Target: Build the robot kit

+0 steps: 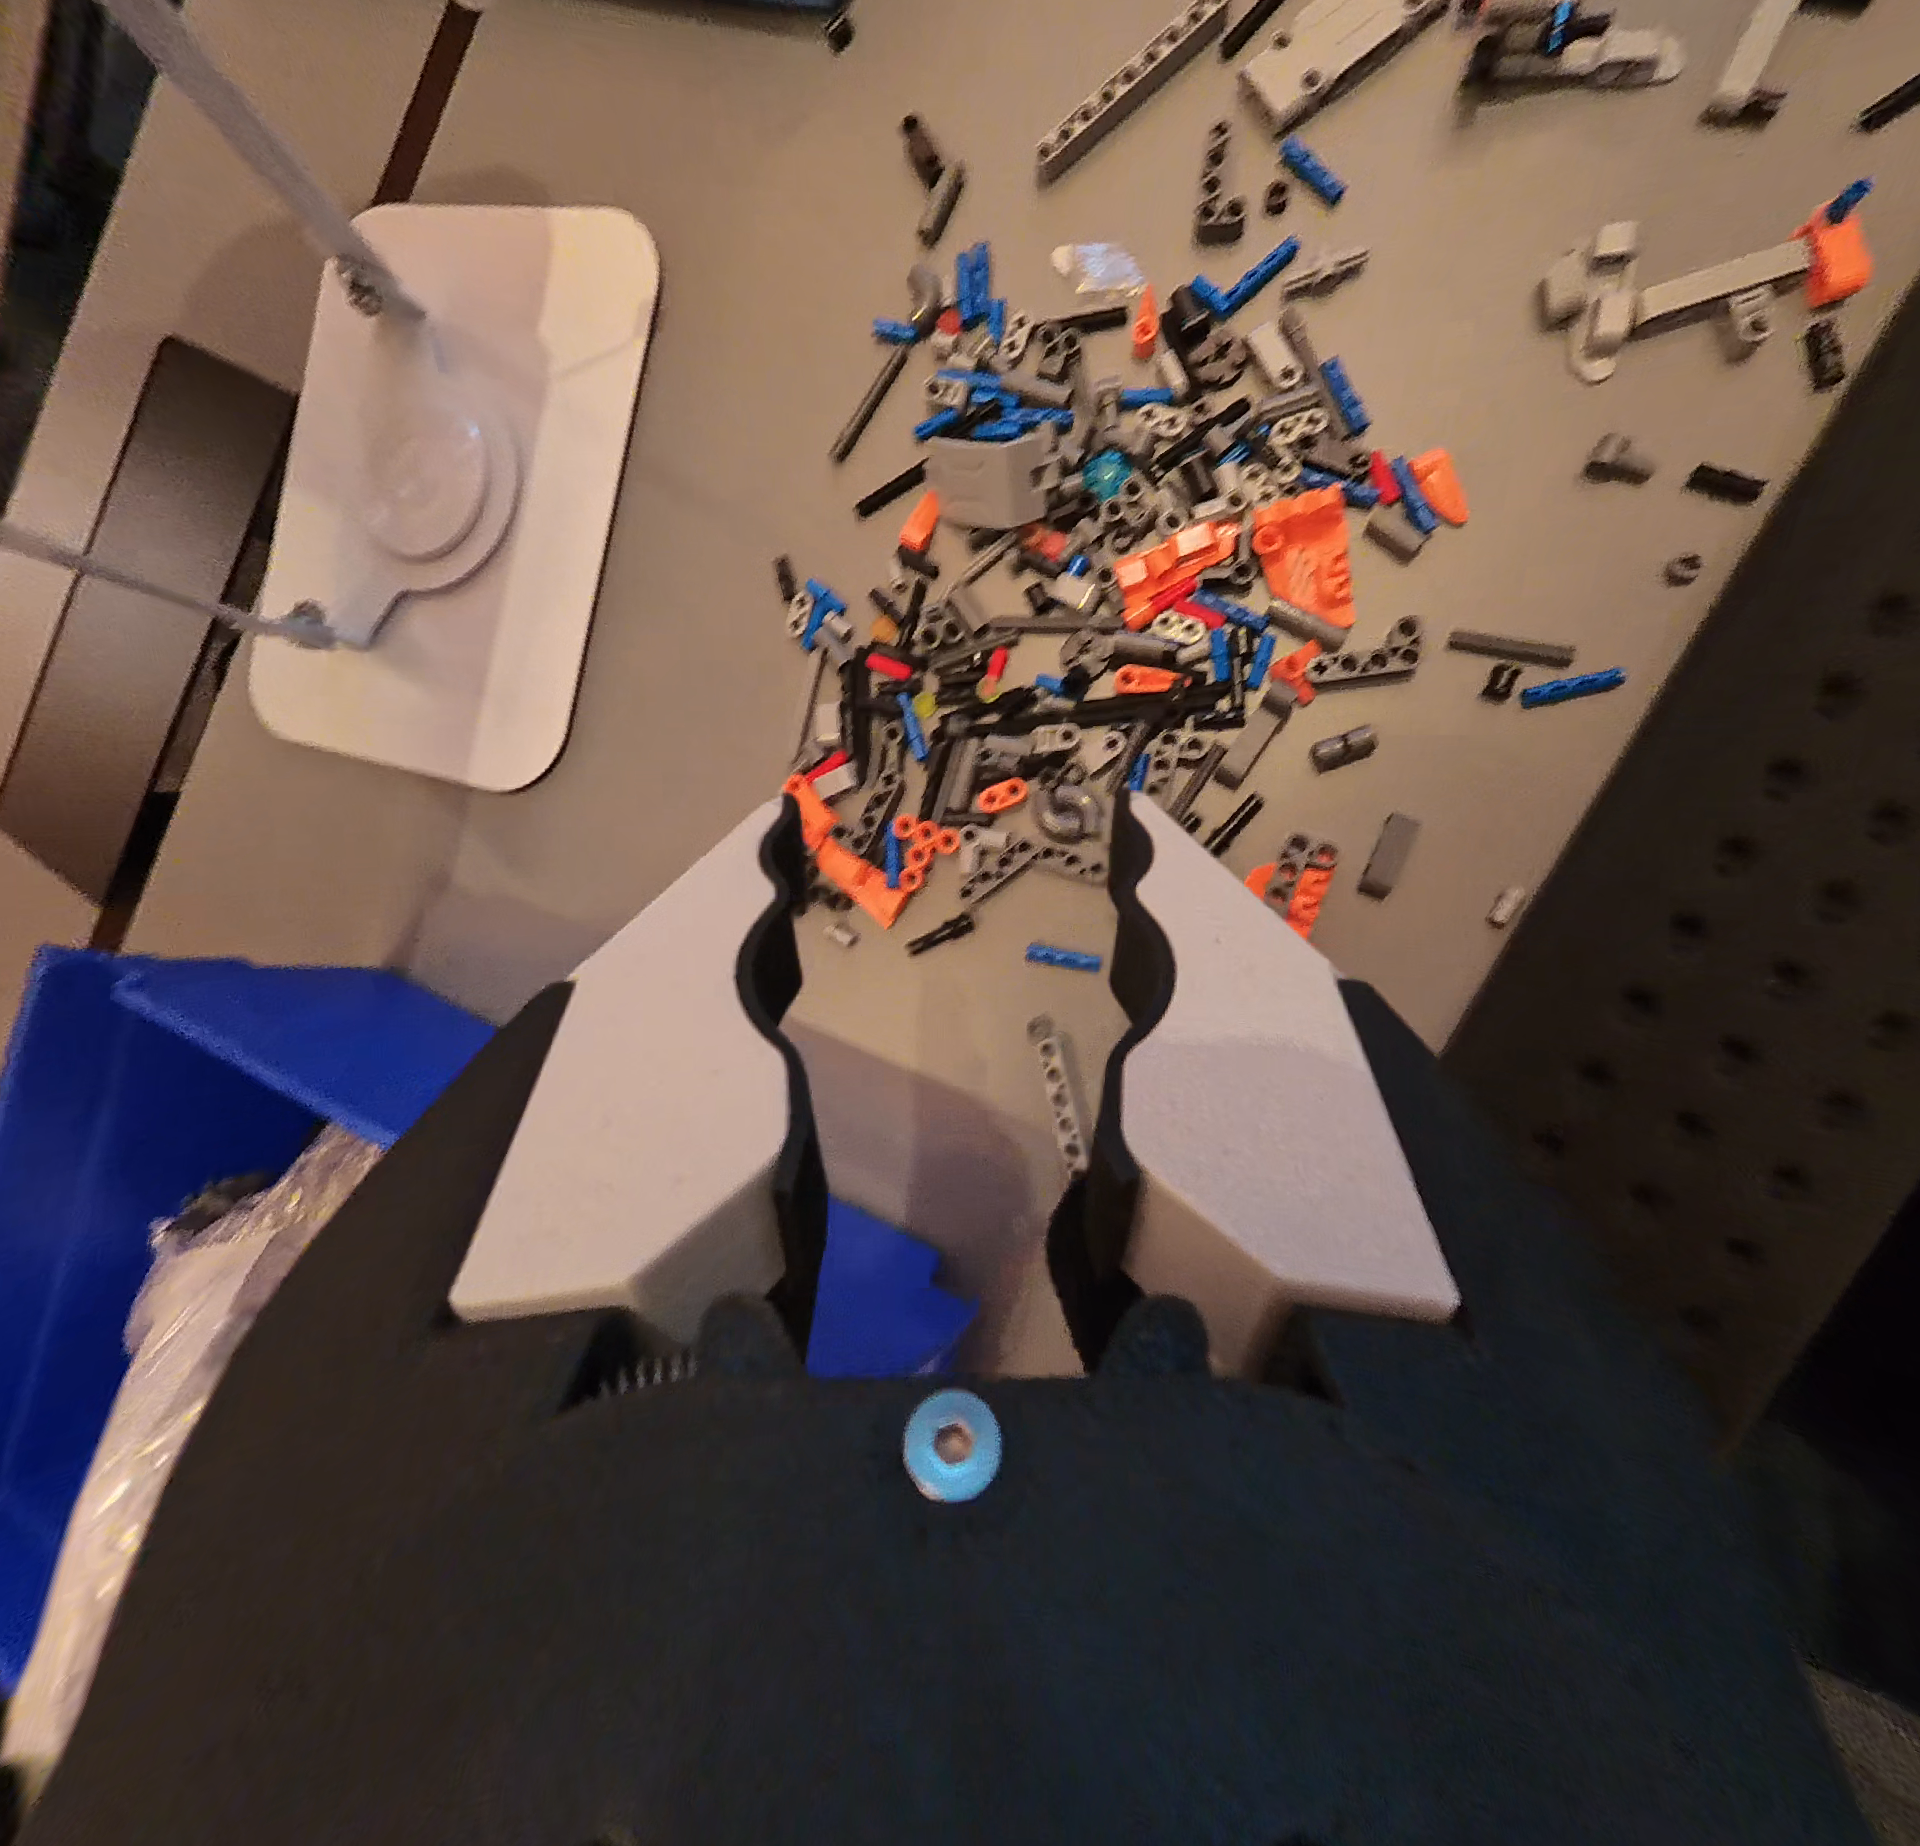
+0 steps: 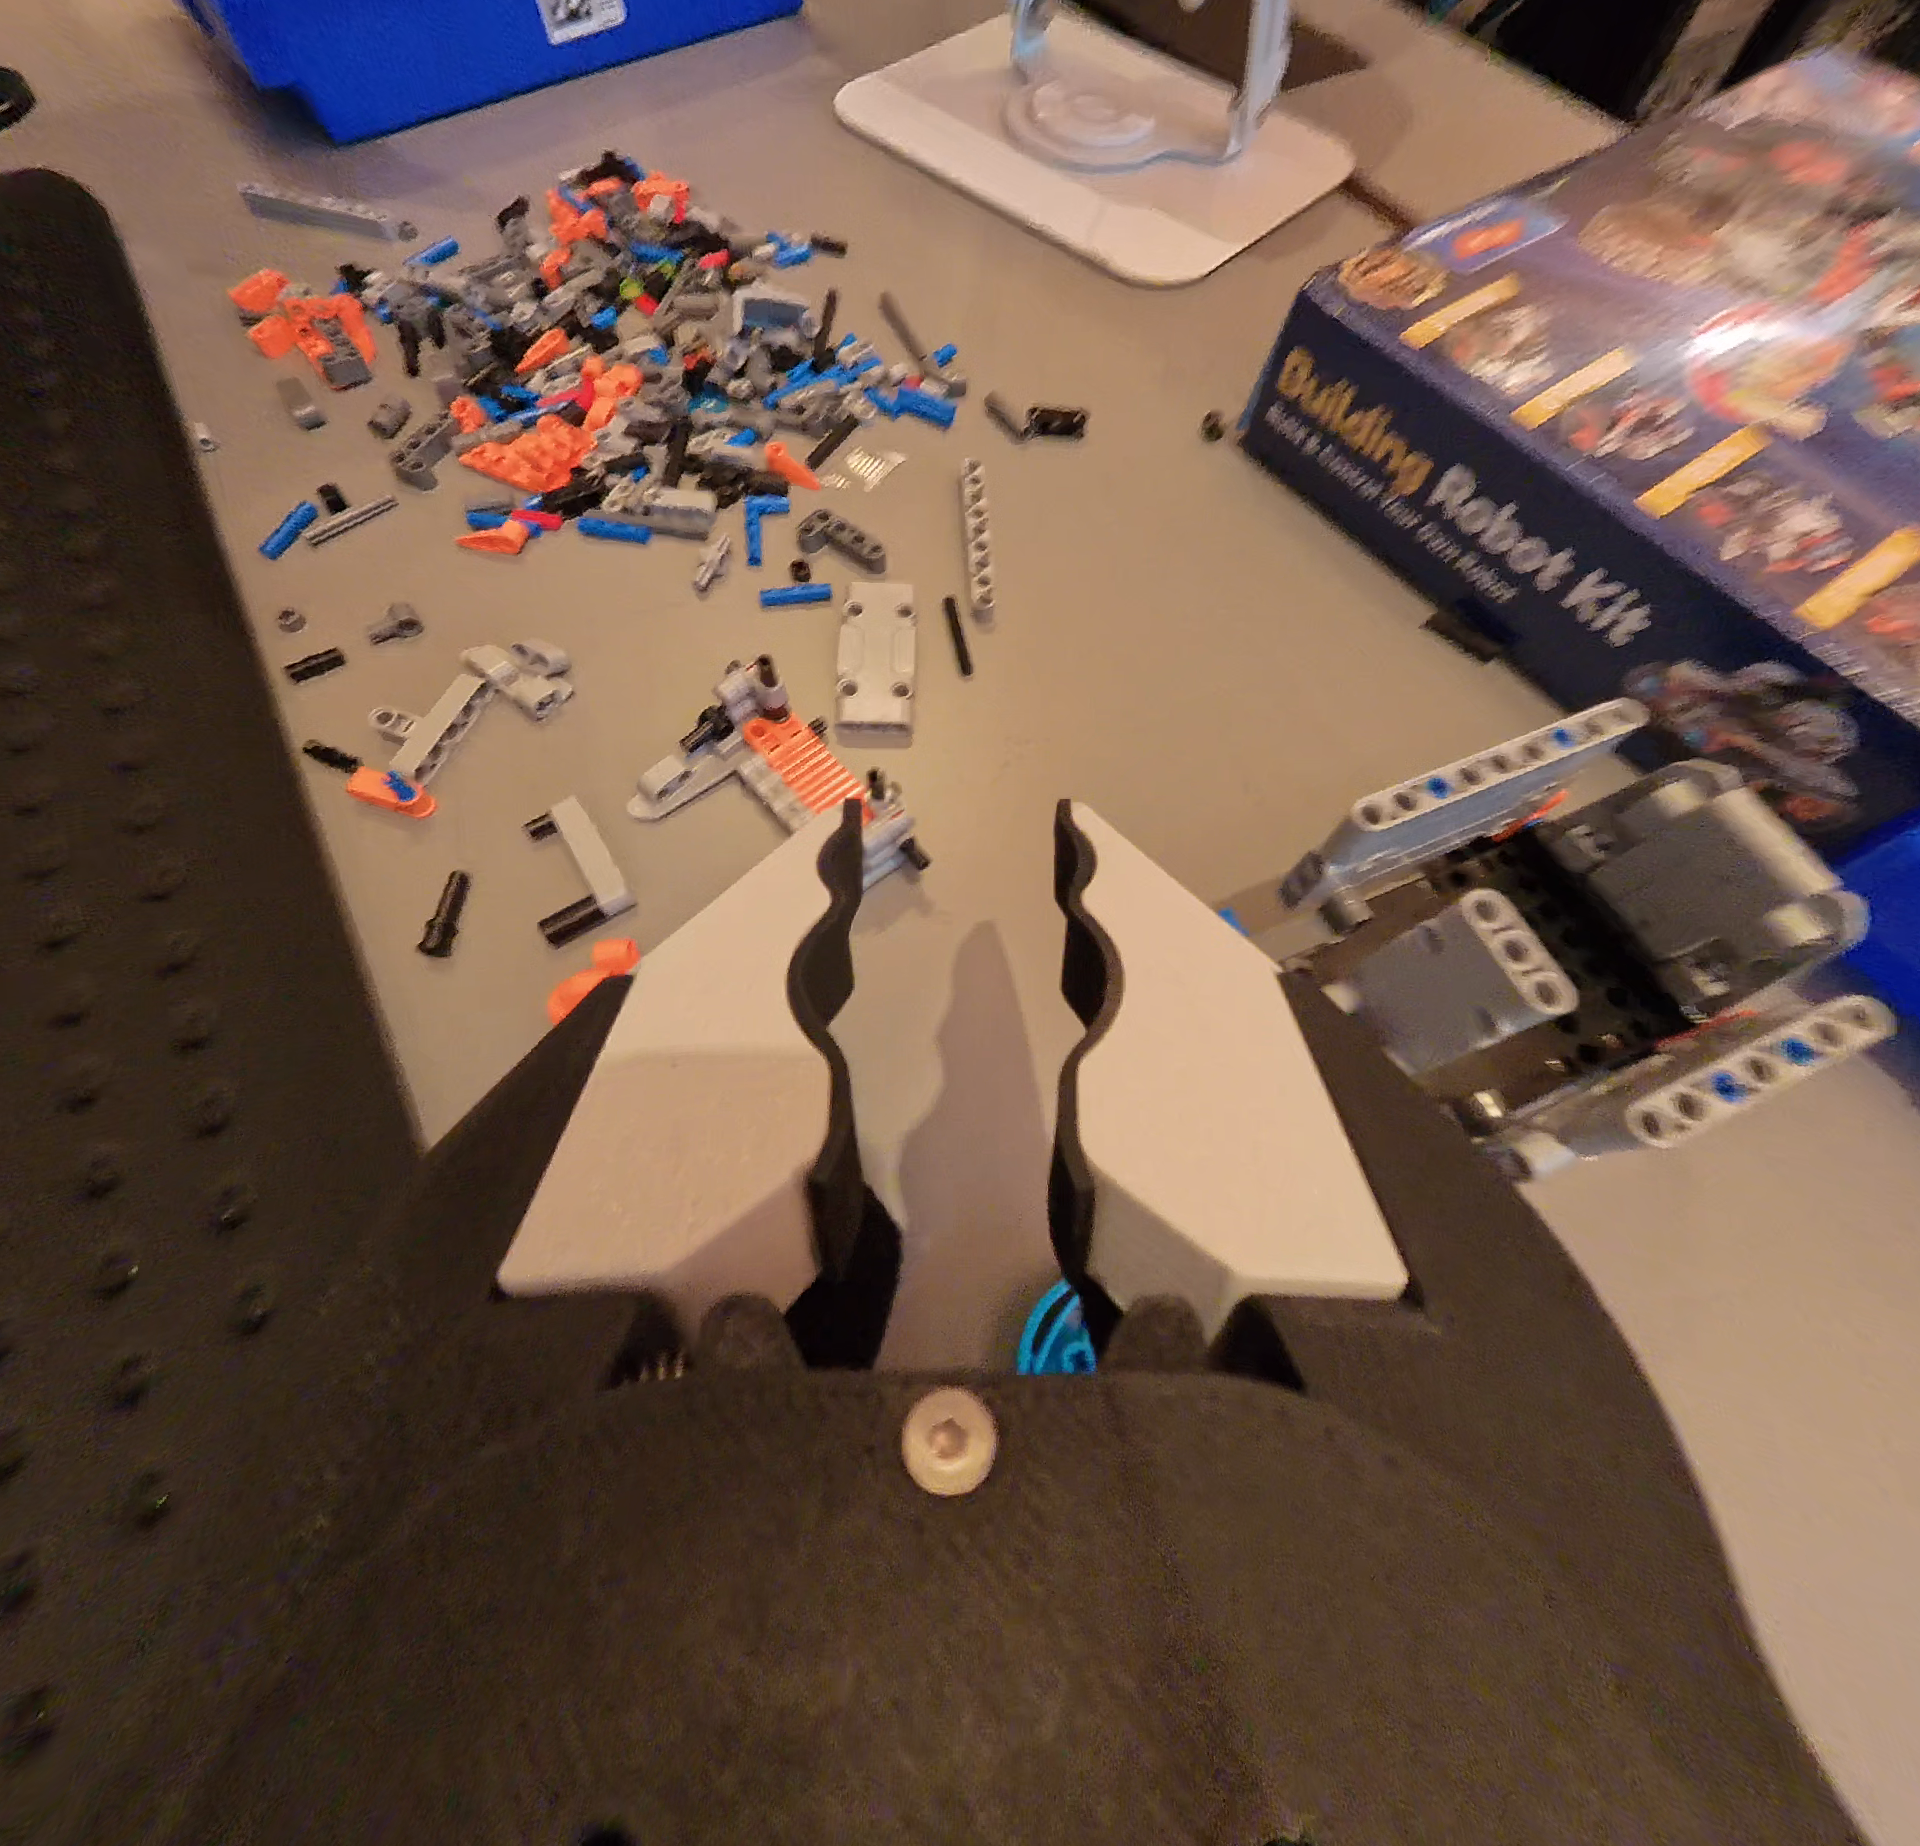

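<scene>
A pile of small building-kit parts, orange, blue, grey and black, lies on the grey table; it also shows in the right wrist view. My left gripper is open and empty, held above the near edge of the pile. My right gripper is open and empty above bare table, just right of a small grey and orange assembly. A partly built grey and black model stands close to its right finger.
A white stand base sits left of the pile and shows in the right wrist view. A blue bin holds plastic bags. A dark pegboard panel stands at right. A printed kit box lies at right. There is about 35 centimetres between the tips of the two grippers.
</scene>
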